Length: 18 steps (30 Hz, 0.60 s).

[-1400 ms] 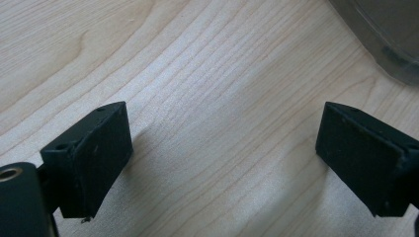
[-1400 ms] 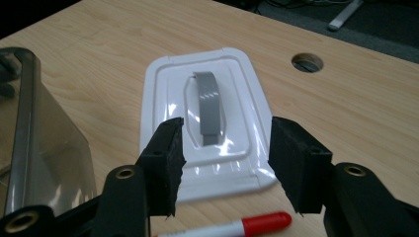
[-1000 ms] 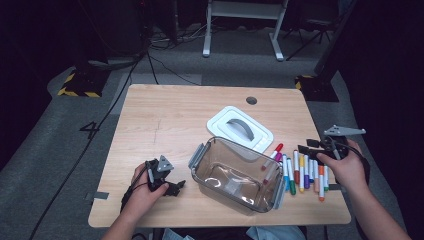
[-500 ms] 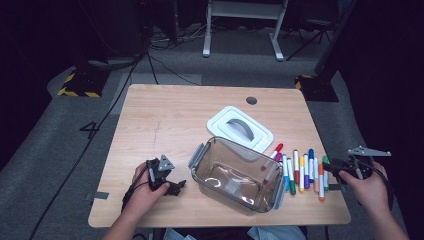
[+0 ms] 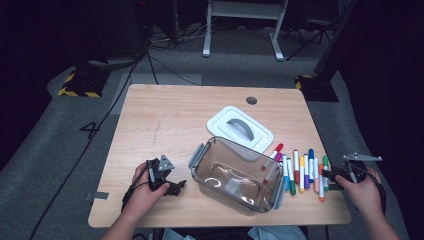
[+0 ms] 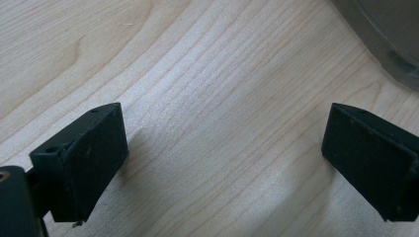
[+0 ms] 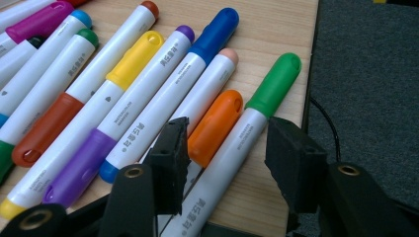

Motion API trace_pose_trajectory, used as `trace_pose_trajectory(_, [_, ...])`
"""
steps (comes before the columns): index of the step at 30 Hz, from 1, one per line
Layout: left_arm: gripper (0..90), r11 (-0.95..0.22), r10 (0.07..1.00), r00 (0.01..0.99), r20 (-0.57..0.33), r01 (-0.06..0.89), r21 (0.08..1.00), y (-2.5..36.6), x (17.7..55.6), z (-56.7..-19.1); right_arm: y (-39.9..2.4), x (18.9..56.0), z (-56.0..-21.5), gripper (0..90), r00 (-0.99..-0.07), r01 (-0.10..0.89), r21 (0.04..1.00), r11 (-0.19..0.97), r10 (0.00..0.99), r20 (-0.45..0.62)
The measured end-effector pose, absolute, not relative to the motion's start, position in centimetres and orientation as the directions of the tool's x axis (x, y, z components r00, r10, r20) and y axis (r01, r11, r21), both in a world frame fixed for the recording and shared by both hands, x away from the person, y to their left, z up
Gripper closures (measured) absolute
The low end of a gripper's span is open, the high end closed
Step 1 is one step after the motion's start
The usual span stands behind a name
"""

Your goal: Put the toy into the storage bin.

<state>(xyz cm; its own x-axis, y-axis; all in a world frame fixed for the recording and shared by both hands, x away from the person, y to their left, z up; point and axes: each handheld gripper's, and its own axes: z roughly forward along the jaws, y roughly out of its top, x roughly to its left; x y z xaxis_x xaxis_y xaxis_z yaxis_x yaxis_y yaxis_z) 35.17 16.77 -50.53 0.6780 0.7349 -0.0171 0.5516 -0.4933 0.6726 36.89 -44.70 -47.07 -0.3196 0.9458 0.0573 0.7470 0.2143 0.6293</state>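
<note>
Dark grey carpet surrounds a pale wooden worktop, with cables and a white stand's feet on the floor beyond its far edge.

Near the worktop's right edge, the right gripper has its jaws apart, straddling the white barrel of the green-capped marker, the outermost marker of the row. The orange-capped marker lies just inside the left jaw, touching the green one's barrel. From there the row of markers runs inward along the worktop: peach, blue, purple, yellow, brown and others, lying side by side and touching. In the high view the right hand holds this gripper at the row's outer end, by the front right corner.

Beside the row stands a clear plastic container with grey latches, open, with a red-tipped marker inside against its right wall. Its white lid with a grey handle lies flat just behind it.

Towards the front left corner, the left gripper rests low over bare wood with jaws wide apart and nothing between them; the container's edge shows at the upper right of its view. The left hand grips it.
</note>
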Motion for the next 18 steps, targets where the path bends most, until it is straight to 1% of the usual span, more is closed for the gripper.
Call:
trace_pose_trajectory(2, [4.2,-0.490,0.736,0.677,-0.021,0.554,0.673,16.8,35.2,-50.5,-44.5,37.1,-47.3,52.6,-0.316,0.751,0.628,0.201,0.946,0.074])
trace_pose_trajectory(12, [3.3,-0.492,0.737,0.676,-0.022,0.558,0.669,16.7,35.2,-50.5,-43.4,37.9,-47.8,55.1,-0.303,0.763,0.613,0.206,0.951,0.057])
trace_pose_trajectory(16, [3.5,-0.495,0.737,0.676,-0.016,0.555,0.668,16.7,35.2,-50.5,-43.4,38.1,-47.3,60.3,-0.300,0.752,0.629,0.199,0.952,0.056])
trace_pose_trajectory(18, [3.5,-0.494,0.737,0.675,-0.015,0.555,0.669,16.7,35.2,-50.5,-43.6,38.0,-47.1,61.4,-0.293,0.749,0.636,0.185,0.954,0.067])
